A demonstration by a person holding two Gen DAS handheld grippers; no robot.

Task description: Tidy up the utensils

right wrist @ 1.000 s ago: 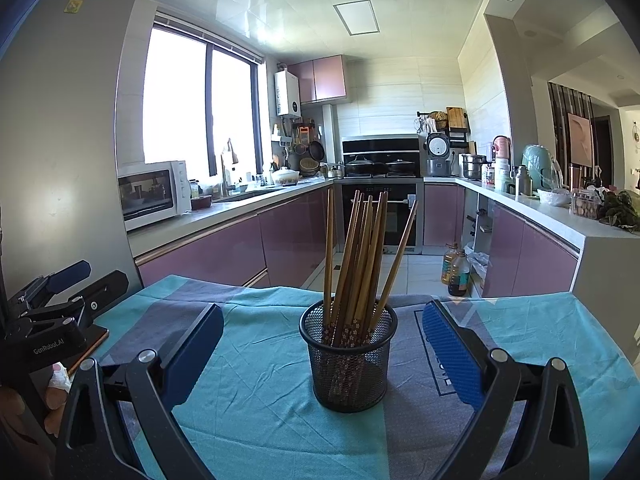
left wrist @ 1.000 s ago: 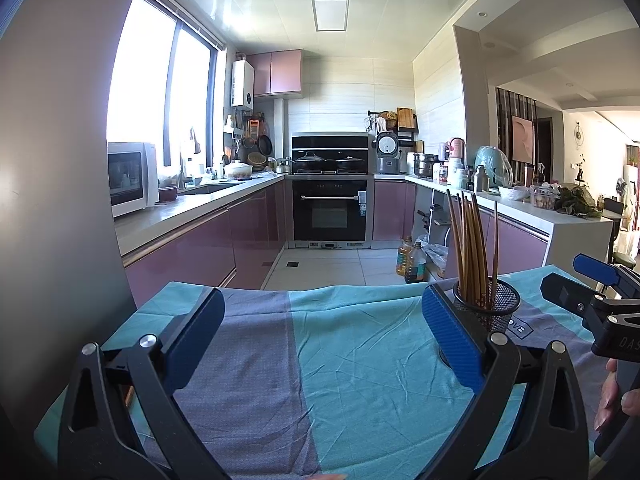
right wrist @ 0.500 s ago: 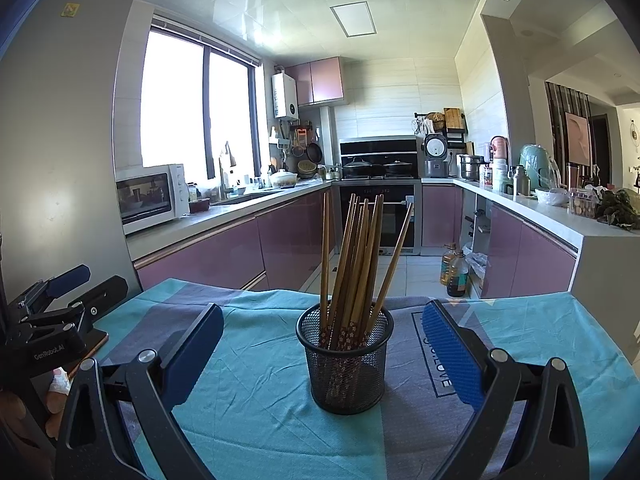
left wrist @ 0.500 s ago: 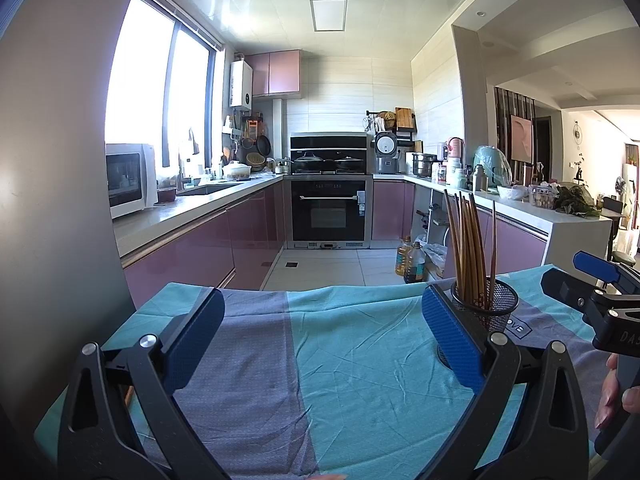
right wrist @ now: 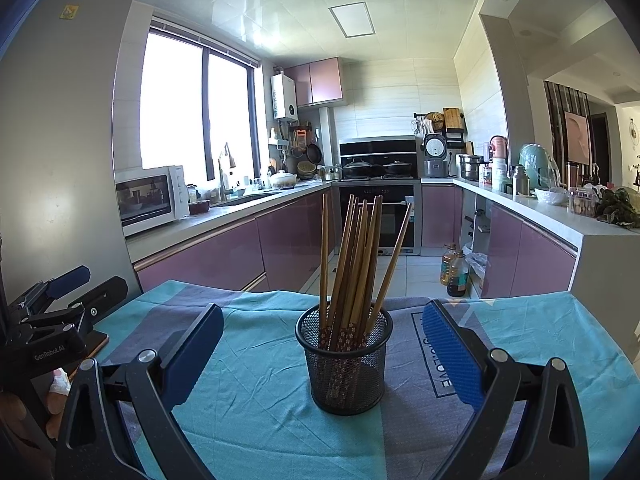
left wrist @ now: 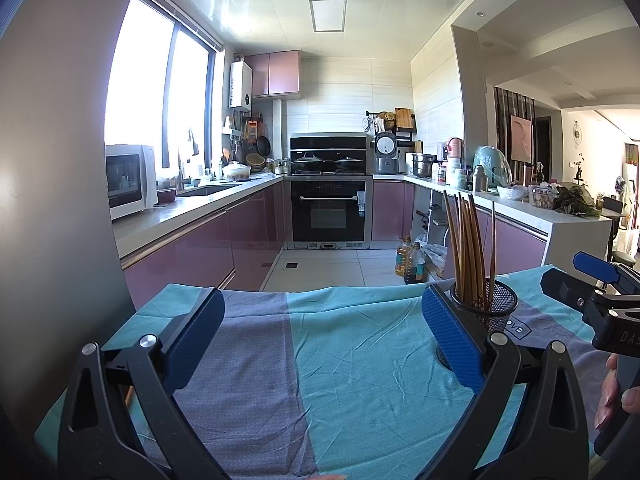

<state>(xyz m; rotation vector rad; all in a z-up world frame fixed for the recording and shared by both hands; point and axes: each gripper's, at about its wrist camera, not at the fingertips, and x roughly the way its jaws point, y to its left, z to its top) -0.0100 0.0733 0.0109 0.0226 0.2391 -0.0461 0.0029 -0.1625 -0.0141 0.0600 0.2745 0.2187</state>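
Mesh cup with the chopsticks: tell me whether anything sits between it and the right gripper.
Nothing visible does. The right gripper is open, and only bare tablecloth lies before the mesh cup holding the chopsticks.

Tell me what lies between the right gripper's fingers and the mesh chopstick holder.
Only bare teal-and-grey tablecloth. In the right wrist view, the mesh holder stands centred ahead of the open right gripper, touching neither finger.

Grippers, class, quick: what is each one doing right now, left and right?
Left gripper: open, holding nothing, over the cloth.
Right gripper: open, holding nothing; the mesh cup of chopsticks stands beyond it.
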